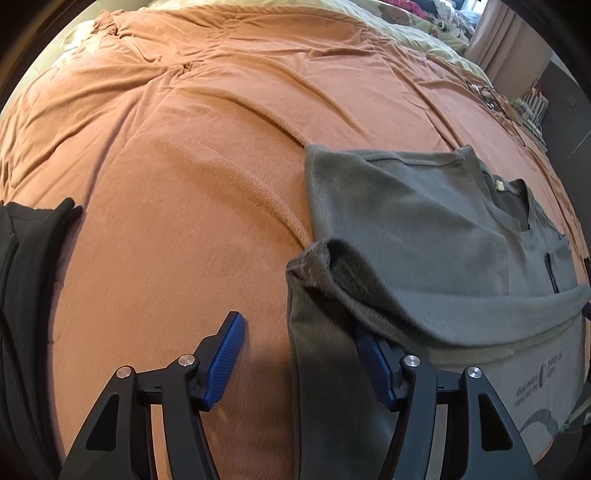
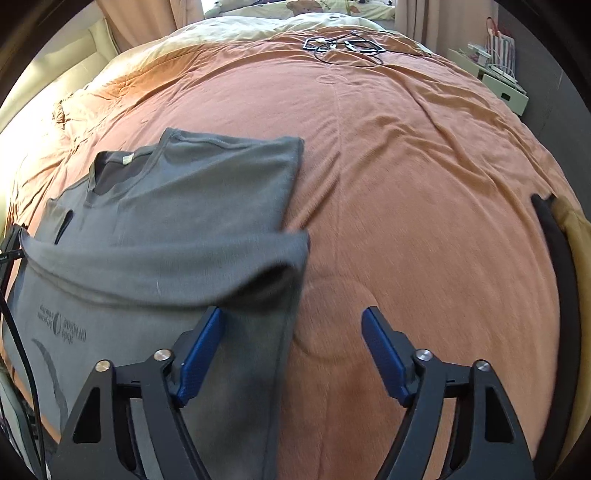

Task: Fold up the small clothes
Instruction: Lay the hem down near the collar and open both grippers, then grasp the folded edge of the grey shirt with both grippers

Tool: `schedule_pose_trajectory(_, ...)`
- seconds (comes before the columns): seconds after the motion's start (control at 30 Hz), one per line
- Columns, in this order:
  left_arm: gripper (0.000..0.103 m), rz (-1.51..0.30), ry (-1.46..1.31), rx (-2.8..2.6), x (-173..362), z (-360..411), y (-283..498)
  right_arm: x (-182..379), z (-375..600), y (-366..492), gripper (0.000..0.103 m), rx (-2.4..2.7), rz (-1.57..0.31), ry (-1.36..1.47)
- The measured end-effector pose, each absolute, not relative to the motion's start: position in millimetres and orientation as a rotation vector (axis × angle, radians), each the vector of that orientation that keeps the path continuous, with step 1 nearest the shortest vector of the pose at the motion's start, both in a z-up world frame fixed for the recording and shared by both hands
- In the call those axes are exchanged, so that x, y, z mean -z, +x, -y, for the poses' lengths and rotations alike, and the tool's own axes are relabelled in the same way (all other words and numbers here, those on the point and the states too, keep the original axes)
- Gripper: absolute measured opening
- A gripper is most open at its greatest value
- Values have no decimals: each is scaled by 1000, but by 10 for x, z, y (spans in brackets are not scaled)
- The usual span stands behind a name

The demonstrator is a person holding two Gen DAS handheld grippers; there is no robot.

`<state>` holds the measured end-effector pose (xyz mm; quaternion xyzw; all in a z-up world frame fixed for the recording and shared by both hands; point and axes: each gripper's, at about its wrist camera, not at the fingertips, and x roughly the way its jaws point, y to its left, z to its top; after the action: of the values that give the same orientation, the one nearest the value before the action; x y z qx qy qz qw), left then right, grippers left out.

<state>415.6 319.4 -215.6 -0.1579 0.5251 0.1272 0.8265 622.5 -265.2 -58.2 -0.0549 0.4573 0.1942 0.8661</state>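
On the bed's orange blanket point(image 1: 177, 177) lies one grey T-shirt point(image 1: 406, 206), and it is the only garment I am working on. Its side parts are folded inward, its neck points away from me, and its lower part, with dark print on it, is turned up in a soft roll across the middle.

I hold two grippers. My left gripper point(image 1: 299, 354) stands at the shirt's left edge: one blue finger point(image 1: 227, 360) is over bare blanket, the other is tucked under the rolled cloth, so the shirt's edge runs between them. They stand moderately wide and are not pressing the cloth. My right gripper point(image 2: 293, 350) is at the shirt's right edge: one finger point(image 2: 201, 354) lies against the grey fabric, the other is over the blanket, again with the hem between them, wide and gripping nothing.

Around the shirt I count one dark garment point(image 1: 26, 280) at the blanket's left side, and one dark strip beside a yellow cloth point(image 2: 576, 236) at the right. Far up the bed lie tangled cables point(image 2: 343, 46) with two black frames. Beyond the blanket are a pale quilt point(image 2: 258, 26), curtains and a white drawer unit point(image 2: 506, 92). A black cable point(image 2: 14, 317) hangs by the shirt's left edge.
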Motion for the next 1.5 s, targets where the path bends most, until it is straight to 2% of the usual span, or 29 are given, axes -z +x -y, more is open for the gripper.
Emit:
schedule_pose_trajectory(0.17,58,-1100,-359,-277,2161,-3237,4327,709,2614,6555,63,-415,-937,-86)
schedule_pose_trajectory(0.23,57,-1095,-363,-275,2162,-3254,4387,739,2601,6659,55,-425,-928,-73)
schedule_pose_trajectory(0.57,48,-1065,-418,-259,2193,-3367,4522,885,2602,6914,31,-463,-925,32)
schedule_pose_trajectory(0.7,24,-1048,-497,-215,2192,-3442,4464,849,2691,6914,14,-480,-914,68)
schedule_pose_trajectory(0.73,20,-1044,-510,-204,2188,-3446,4451,834,2717,6915,10,-479,-909,74)
schedule_pose_trajectory(0.8,15,-1031,-509,-205,2145,-3439,4418,799,2776,6904,9,-470,-900,93)
schedule_pose_trajectory(0.93,7,-1016,-496,-221,2066,-3426,4372,731,2840,6867,9,-500,-911,141)
schedule_pose_trajectory(1.0,7,-1017,-492,-224,2069,-3440,4373,701,2890,6862,11,-524,-923,181)
schedule_pose_trajectory(1.07,7,-1016,-499,-229,2082,-3456,4373,663,2919,6866,22,-523,-928,182)
schedule_pose_trajectory(1.13,6,-1007,-521,-233,2092,-3482,4358,605,2926,6834,61,-511,-917,145)
schedule_pose_trajectory(1.17,6,-1004,-534,-234,2099,-3493,4353,571,2935,6808,66,-504,-905,130)
schedule_pose_trajectory(1.5,6,-1013,-553,-245,2119,-3510,4342,668,2819,6621,68,-567,-933,-86)
